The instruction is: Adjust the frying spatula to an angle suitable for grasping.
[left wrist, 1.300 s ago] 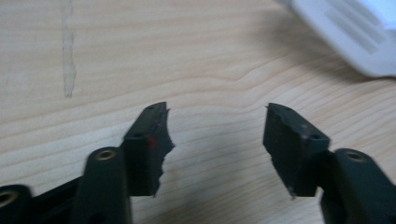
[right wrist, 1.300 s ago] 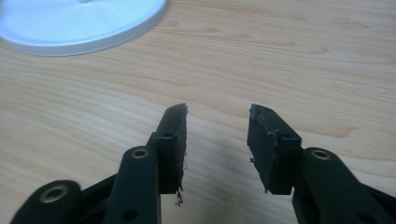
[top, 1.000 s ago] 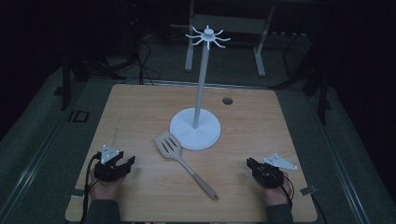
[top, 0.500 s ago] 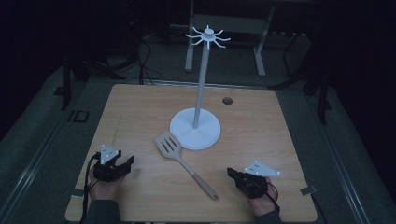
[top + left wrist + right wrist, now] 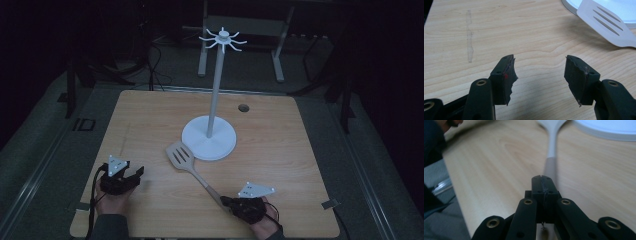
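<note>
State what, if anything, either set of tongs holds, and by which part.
Nothing is held. The left tongs stand open over bare table; the right tongs are shut empty at the spatula handle's end.

Left hand-held gripper (image 5: 131, 176) at 7 o'clock, low, jaws wide apart, nothing between them. Right hand-held gripper (image 5: 227, 202) at 5 o'clock, jaws fully closed, pointing toward 10 o'clock.

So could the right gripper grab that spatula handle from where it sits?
Probably yes: the right gripper sits at the spatula handle's end, nothing between, but its jaws are shut and must open first.
</note>
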The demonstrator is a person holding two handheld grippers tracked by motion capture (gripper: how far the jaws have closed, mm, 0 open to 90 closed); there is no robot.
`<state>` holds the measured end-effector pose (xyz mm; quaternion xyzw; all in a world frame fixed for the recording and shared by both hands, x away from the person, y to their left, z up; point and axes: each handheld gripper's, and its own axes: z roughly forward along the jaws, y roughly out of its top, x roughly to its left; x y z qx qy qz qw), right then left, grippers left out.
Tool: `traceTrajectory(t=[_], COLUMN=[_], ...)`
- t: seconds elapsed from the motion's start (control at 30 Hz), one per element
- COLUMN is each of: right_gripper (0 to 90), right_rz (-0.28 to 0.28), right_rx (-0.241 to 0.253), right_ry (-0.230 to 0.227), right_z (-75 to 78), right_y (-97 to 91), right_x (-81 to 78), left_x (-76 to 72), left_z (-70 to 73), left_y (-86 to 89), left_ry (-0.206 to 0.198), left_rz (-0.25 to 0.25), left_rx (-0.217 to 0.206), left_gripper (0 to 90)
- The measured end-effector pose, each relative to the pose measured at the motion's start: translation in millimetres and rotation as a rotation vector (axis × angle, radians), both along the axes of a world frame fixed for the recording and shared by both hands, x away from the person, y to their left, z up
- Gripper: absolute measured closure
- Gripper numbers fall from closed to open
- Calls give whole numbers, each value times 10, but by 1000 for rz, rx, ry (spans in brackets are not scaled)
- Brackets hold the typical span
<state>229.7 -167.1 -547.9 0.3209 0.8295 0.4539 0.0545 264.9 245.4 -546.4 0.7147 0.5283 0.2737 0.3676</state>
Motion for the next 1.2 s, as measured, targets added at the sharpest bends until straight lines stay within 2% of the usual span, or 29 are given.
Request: traceTrajectory(t=[0.1, 0.2, 0.37, 0.47, 0.63, 0.7, 0.93, 1.03, 1.2], right_gripper=[900, 900, 900, 900, 900, 900, 900, 900, 900], right_rz=[41, 75, 101, 102, 73, 45, -59, -84, -128], right_rx=[-18, -67, -152, -173, -189, -204, -203, -199, -230], right_ry=[9, 14, 17, 8, -2, -3, 2, 3, -22], right_z=[-38, -89, -147, -143, -118, -112, -75, -78, -69], right_y=[78, 155, 185, 165, 72, 16, -229, -300, -376], right_x=[-48, -100, -150, -161, -127, -91, 101, 191, 333], left_x=[-8, -9, -20, -21, -23, -22, -18, -19, -11], left_z=[6, 5, 14, 16, 18, 18, 14, 14, 0], left_y=[1, -3, -6, -3, -3, -1, -7, -8, -23], left_ry=[-8, -7, -21, -19, -21, -20, -20, -19, -5], left_rz=[4, 3, 7, 6, 7, 7, 5, 3, -3], left_rx=[1, 7, 6, 5, 2, 0, -4, -7, 4], left_gripper=[438, 439, 439, 440, 441, 441, 442, 442, 440])
